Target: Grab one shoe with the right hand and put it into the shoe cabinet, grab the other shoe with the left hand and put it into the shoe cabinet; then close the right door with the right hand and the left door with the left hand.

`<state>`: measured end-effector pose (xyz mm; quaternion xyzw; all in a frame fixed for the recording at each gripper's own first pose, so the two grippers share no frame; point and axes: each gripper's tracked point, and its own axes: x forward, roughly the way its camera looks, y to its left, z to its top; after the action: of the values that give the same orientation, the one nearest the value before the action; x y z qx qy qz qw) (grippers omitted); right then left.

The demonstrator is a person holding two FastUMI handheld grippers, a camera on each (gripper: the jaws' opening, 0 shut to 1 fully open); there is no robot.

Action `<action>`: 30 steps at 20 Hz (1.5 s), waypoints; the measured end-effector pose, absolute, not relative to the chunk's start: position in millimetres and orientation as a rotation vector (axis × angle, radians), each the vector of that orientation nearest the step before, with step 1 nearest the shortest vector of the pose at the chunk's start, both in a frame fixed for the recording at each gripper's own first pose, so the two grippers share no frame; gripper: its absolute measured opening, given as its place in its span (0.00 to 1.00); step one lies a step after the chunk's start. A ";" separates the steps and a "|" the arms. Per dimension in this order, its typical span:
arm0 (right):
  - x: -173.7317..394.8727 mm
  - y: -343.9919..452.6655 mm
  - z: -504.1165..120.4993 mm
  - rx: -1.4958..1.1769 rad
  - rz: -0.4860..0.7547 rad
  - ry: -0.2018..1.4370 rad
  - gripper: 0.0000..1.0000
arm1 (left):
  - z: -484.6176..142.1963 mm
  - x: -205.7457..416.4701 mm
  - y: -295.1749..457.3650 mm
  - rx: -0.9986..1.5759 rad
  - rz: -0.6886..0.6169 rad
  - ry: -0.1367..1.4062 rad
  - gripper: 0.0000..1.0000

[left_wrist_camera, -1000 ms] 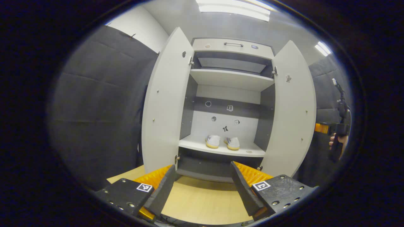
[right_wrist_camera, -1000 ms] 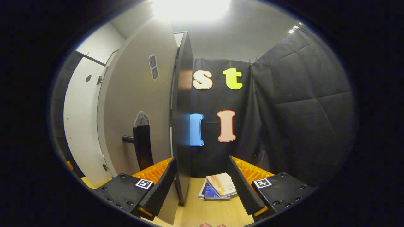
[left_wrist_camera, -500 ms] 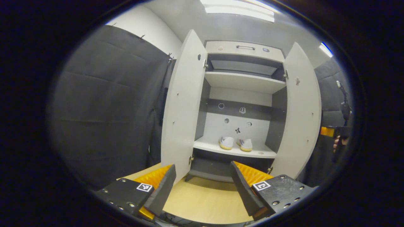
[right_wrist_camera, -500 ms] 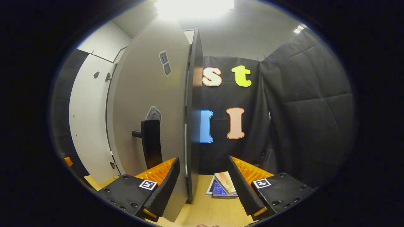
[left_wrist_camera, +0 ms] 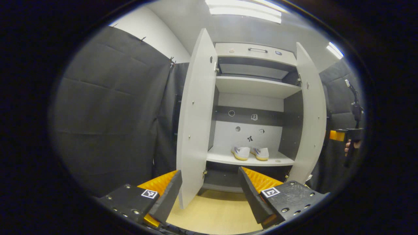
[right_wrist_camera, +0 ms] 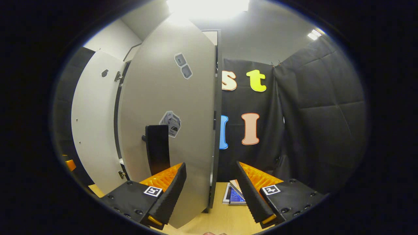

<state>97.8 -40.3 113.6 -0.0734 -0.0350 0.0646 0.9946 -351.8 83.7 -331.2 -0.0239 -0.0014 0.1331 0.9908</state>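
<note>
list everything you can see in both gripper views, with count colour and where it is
shoe cabinet: 1, pale grey with dark inner panels, ahead of the left gripper
cabinet doors: 2, pale grey, both open; left door, right door
door handle: 1, black, on the right door's outer face
shoes: 2, white with yellowish soles, side by side on the lower shelf
stickers: several, small, on the cabinet's back panel
books: a small stack, on the wooden floor right of the cabinet
floor: light wood
left gripper: open, holds nothing
right gripper: open, astride the right door's edge
hand: 1, holding the right gripper
</note>
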 end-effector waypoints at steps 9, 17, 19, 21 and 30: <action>107.0 46.9 111.0 -0.184 0.168 -0.119 0.98 | -333.9 -356.4 122.6 -0.030 0.166 -0.015 0.98; 96.9 33.7 85.6 -0.133 0.098 -0.051 0.96 | -322.9 -359.8 223.8 0.023 0.282 -0.040 0.99; 93.5 23.7 77.8 -0.104 0.073 -0.024 0.96 | -314.3 -356.0 245.7 0.025 0.306 -0.049 0.99; 89.6 11.1 71.2 -0.093 0.044 -0.001 0.96 | -304.3 -348.5 265.2 0.020 0.316 -0.061 0.99; 79.7 -23.0 67.1 -0.064 -0.044 0.024 0.98 | -264.2 -267.3 290.5 -0.018 0.156 -0.080 0.99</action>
<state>79.7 -23.0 67.1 -0.0321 0.0119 -0.0219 0.9992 -267.3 290.5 -264.2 -0.0091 -0.0397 0.0779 0.9961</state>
